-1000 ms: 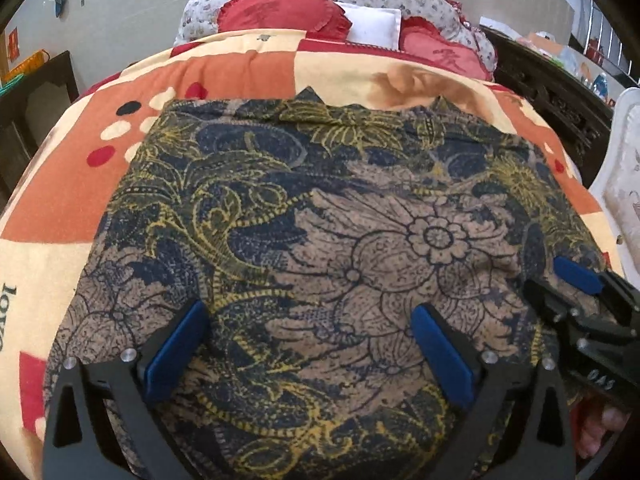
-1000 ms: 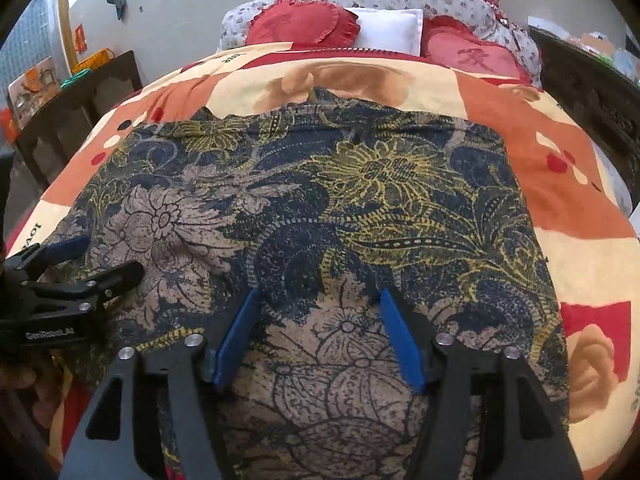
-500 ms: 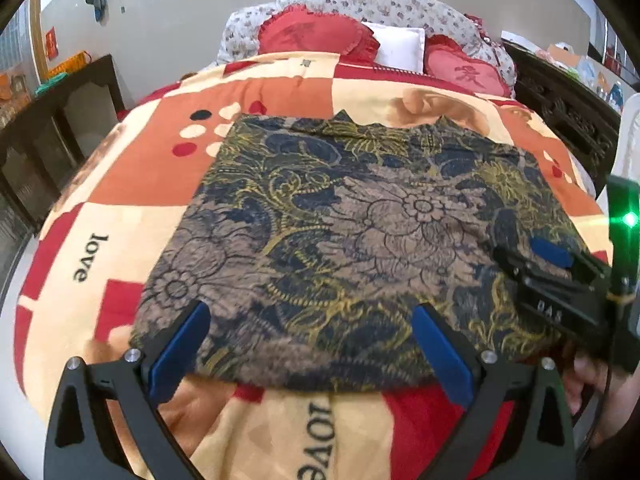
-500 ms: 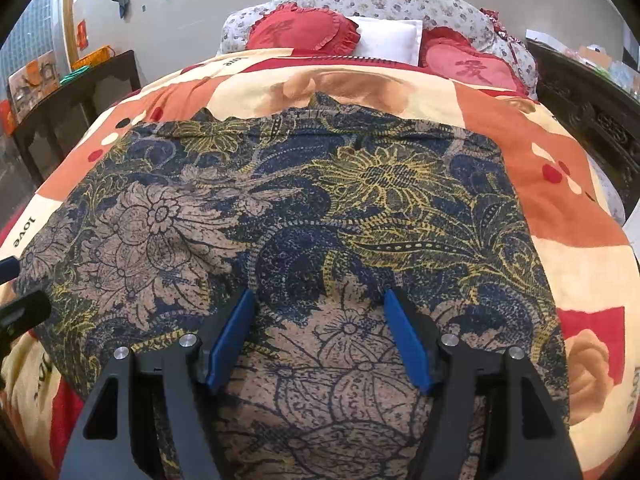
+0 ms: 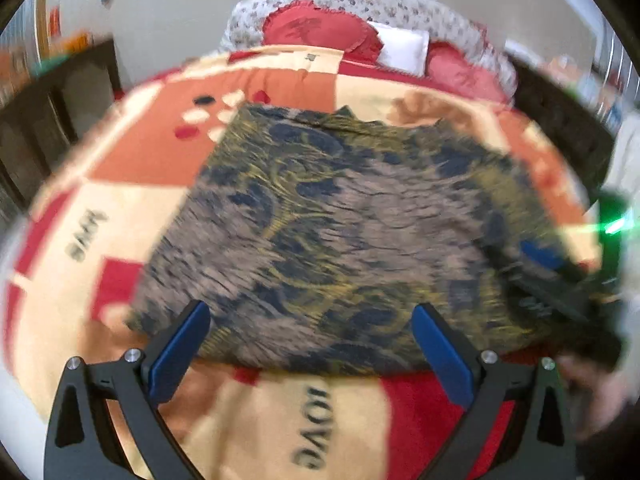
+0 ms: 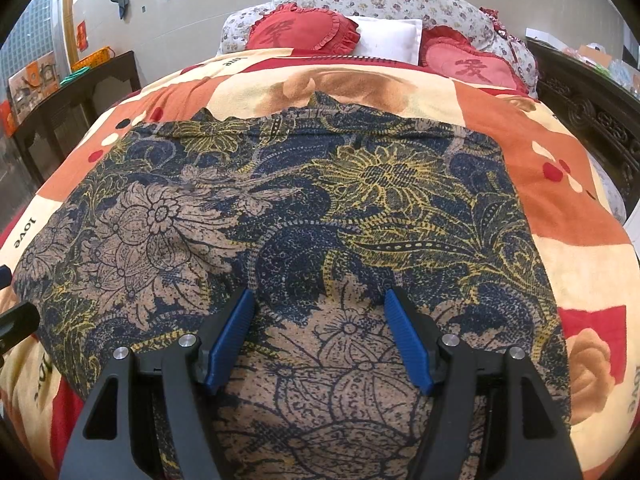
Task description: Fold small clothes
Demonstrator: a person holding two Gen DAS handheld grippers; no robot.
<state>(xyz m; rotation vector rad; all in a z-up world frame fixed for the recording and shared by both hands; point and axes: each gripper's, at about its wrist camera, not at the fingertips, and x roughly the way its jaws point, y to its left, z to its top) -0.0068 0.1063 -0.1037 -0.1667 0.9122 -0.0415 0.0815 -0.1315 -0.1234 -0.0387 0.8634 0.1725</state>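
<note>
Blanket [image 6: 580,240] lettering reads "love" beside the floral garment [image 6: 280,220]; both claws [image 5: 308,344] [image 6: 318,336] gape, empty.

Bed [image 6: 592,236] under patchwork blanket [image 6: 500,108]; floral garment [image 6: 320,208] flat on it; pillows [image 6: 384,38] at head

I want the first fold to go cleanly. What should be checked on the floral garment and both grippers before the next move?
1. Floral garment spread flat on the blanket: ok.
2. Left gripper open, nothing between its pads: ok.
3. Right gripper open over the near hem, not clamped: ok.
4. Garment's far edge straight: not ok, small peaks stick up.
5. Left wrist view sharp enough to aim: not ok, blurred.
6. Layers underneath lying smooth: cannot tell.
</note>
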